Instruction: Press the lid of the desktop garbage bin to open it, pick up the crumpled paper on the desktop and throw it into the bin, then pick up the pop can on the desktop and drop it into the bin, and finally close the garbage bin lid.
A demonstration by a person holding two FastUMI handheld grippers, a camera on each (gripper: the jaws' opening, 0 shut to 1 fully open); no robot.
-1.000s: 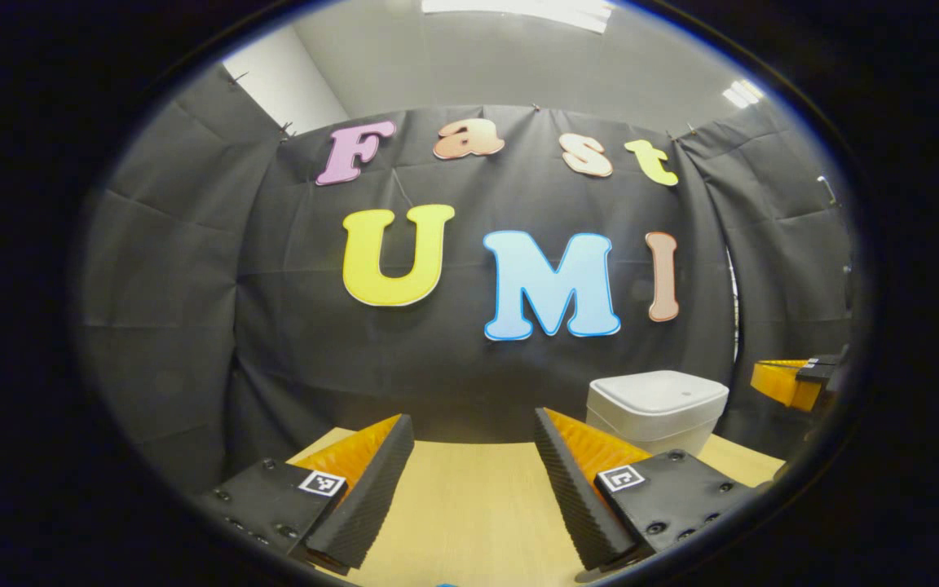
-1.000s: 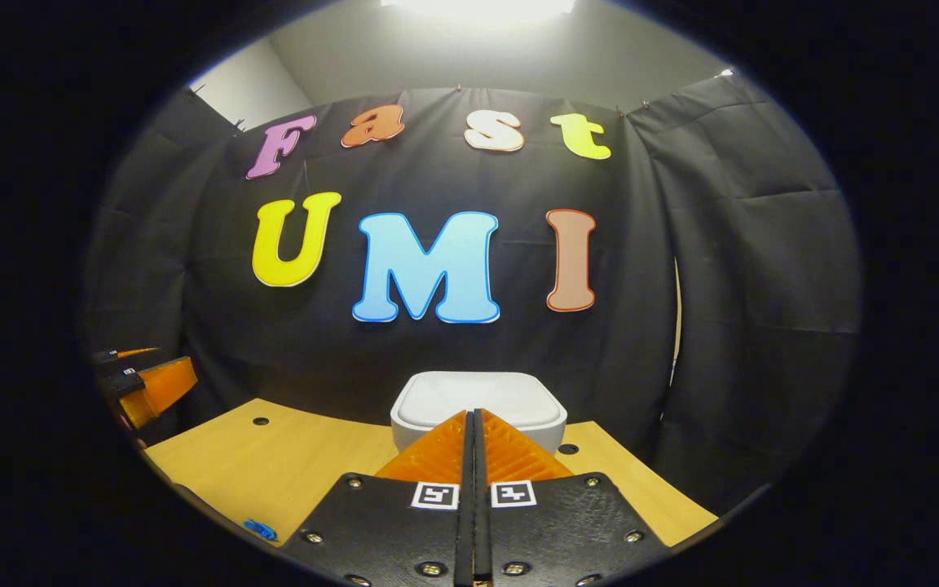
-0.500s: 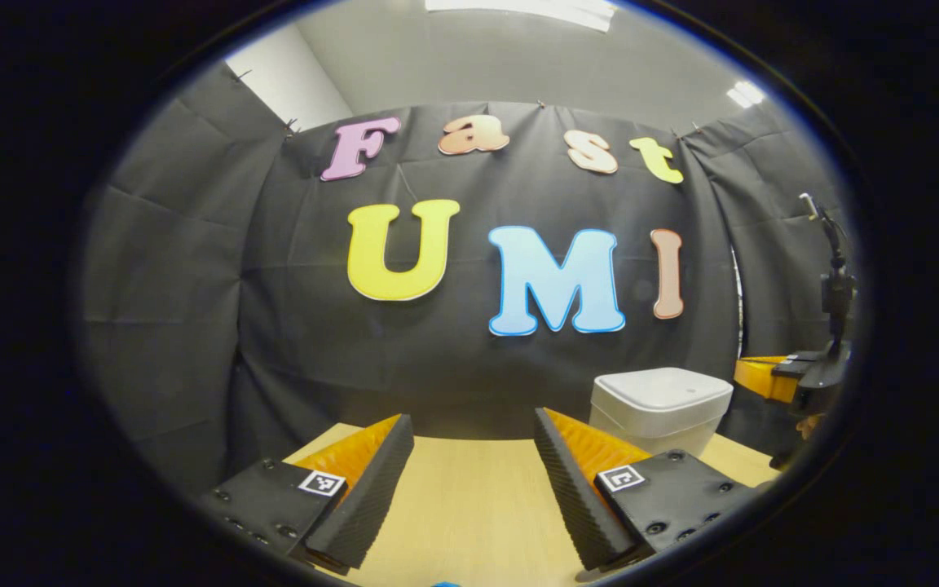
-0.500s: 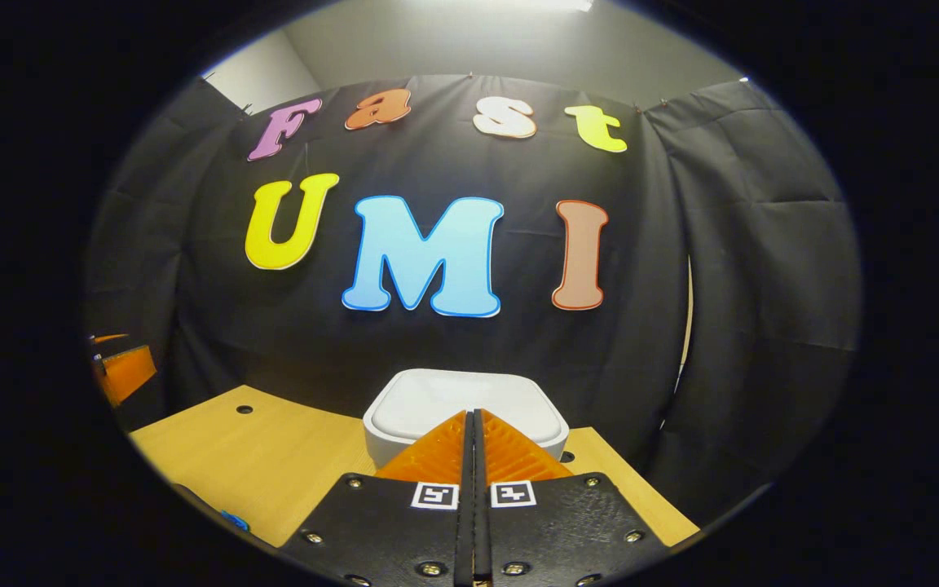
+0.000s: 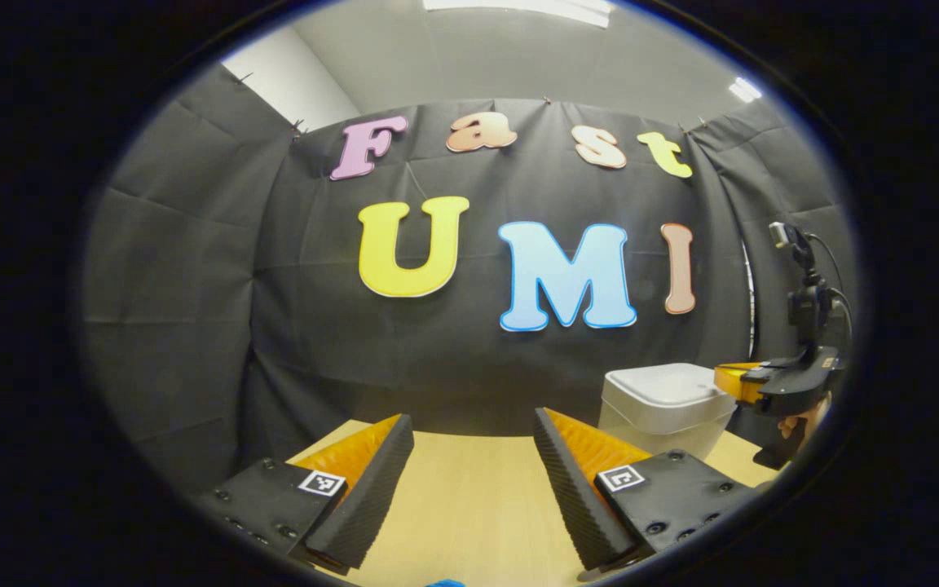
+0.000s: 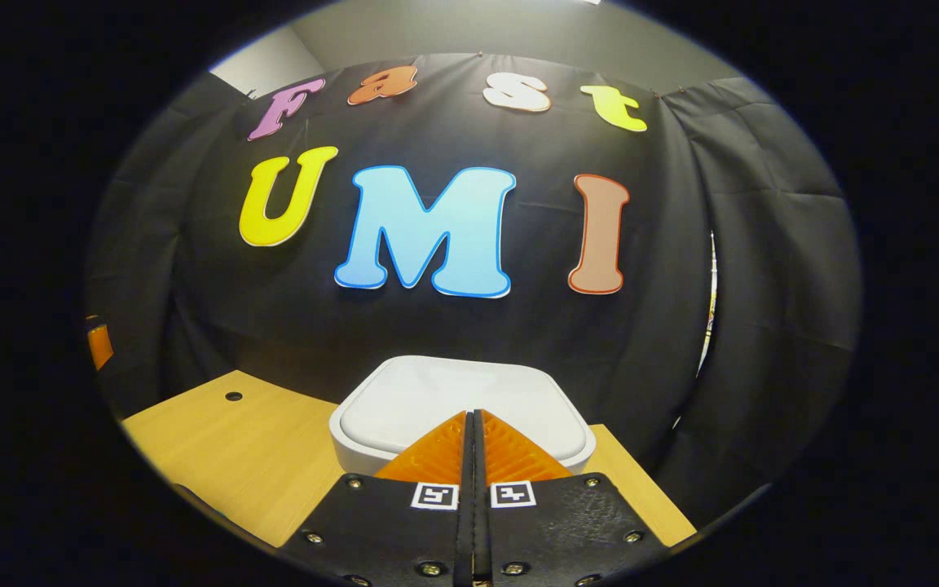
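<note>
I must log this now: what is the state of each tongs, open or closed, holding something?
Left tongs: open, holding nothing.
Right tongs: closed, empty, over the white bin lid.

A: What encloses the booth?

B: Black cloth (image 5: 192, 269), creased and folded, hung in panels and pinned along its top edge. It wraps round both sides.

A: And above it?

B: A grey ceiling (image 5: 518, 57) with bright light panels (image 5: 742, 90), and a white wall (image 5: 290, 77) at the upper left corner.

A: Furniture?

B: A light wooden table (image 6: 217, 456) with a small round hole (image 6: 233, 396) near its left edge. It runs up to the cloth.
</note>
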